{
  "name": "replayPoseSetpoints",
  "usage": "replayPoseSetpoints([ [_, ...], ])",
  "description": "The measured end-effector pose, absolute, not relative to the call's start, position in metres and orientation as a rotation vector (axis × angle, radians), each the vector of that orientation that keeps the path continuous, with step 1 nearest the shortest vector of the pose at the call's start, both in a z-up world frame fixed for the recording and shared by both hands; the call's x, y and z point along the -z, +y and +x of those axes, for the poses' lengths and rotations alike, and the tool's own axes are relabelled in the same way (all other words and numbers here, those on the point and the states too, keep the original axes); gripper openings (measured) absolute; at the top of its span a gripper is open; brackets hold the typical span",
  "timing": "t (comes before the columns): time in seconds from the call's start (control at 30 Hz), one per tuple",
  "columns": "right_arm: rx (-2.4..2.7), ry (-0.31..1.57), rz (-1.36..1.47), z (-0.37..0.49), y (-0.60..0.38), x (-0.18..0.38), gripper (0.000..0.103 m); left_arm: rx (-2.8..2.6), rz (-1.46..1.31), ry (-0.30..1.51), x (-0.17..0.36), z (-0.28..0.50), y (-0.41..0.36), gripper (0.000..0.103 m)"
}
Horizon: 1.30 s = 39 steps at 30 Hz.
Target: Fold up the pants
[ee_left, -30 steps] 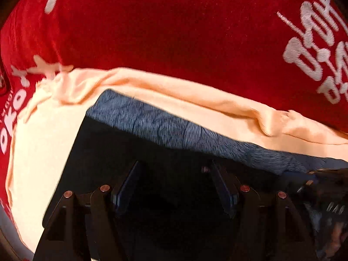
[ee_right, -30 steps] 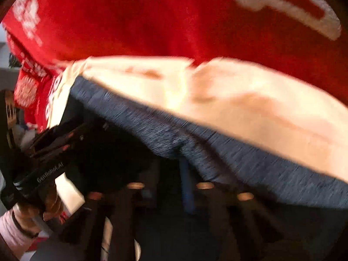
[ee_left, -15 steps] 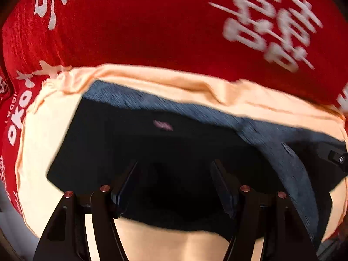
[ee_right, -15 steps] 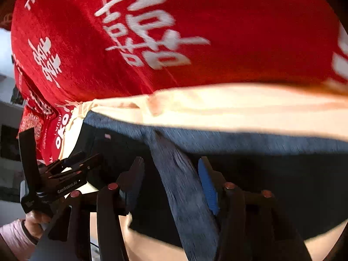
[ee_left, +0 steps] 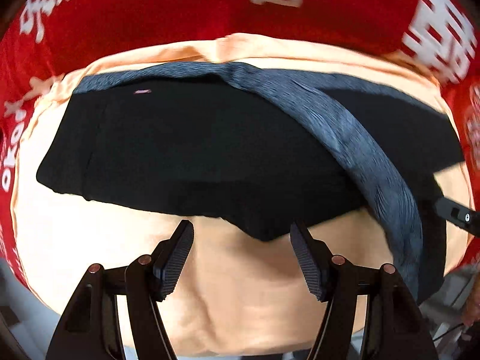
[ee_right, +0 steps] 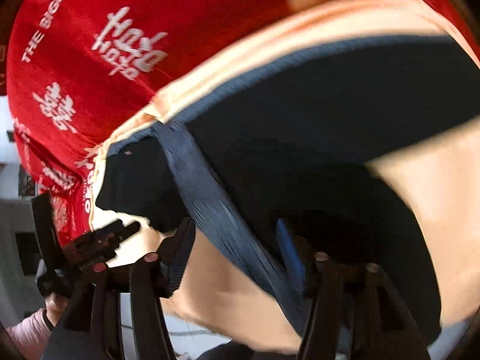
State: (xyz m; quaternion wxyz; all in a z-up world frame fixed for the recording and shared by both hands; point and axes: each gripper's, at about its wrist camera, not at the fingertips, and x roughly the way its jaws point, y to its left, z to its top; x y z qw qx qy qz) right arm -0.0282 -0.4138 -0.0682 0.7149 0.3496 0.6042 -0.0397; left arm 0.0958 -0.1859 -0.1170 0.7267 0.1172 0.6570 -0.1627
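The dark pants [ee_left: 192, 150] lie on a peach cloth [ee_left: 228, 294], folded over on themselves, with a grey-blue waistband strip [ee_left: 360, 156] running toward the near right. My left gripper [ee_left: 241, 258] is open and empty, just short of the pants' near edge. My right gripper [ee_right: 237, 252] is open with the grey-blue waistband [ee_right: 228, 219] passing between its fingers; the pants [ee_right: 345, 114] spread beyond it. The left gripper also shows in the right wrist view [ee_right: 99, 240], at the left.
A red cloth with white lettering [ee_left: 150, 9] covers the surface beyond the peach cloth; it also shows in the right wrist view [ee_right: 105, 45]. The peach cloth's near edge [ee_left: 210, 348] drops off to a pale floor. A hand in a pink sleeve [ee_right: 33, 327] holds the left gripper.
Both grippers have drawn back toward the near edge. The left gripper, earlier over the dark fabric, now sits over bare peach cloth. The pants now lie flatter and more of them shows.
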Motion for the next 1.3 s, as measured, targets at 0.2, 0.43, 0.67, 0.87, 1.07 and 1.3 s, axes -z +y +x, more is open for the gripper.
replayPoseSetpoints([
  [0.2,0.297,1.363,0.836,-0.133,-0.425,0.074,0.061,0.430,0.347,1.435,0.125,0.089,-0.187,0.068],
  [0.43,0.432,1.409,0.849,-0.231,-0.413,0.094,0.061,0.528,0.358,1.420,0.125,0.061,-0.198,0.068],
  [0.67,0.468,1.434,0.857,-0.273,-0.409,0.120,0.061,0.622,0.323,1.443,0.126,0.030,-0.221,0.068],
  [0.87,0.410,1.425,0.888,-0.283,-0.418,0.140,0.061,0.713,0.326,1.496,0.153,0.005,-0.272,0.068],
  [1.07,0.268,1.367,0.954,-0.287,-0.425,0.137,0.055,0.743,0.282,1.528,0.166,-0.012,-0.314,0.077],
  [1.3,0.186,1.327,0.990,-0.288,-0.433,0.133,0.053,0.779,0.244,1.561,0.165,-0.025,-0.338,0.083],
])
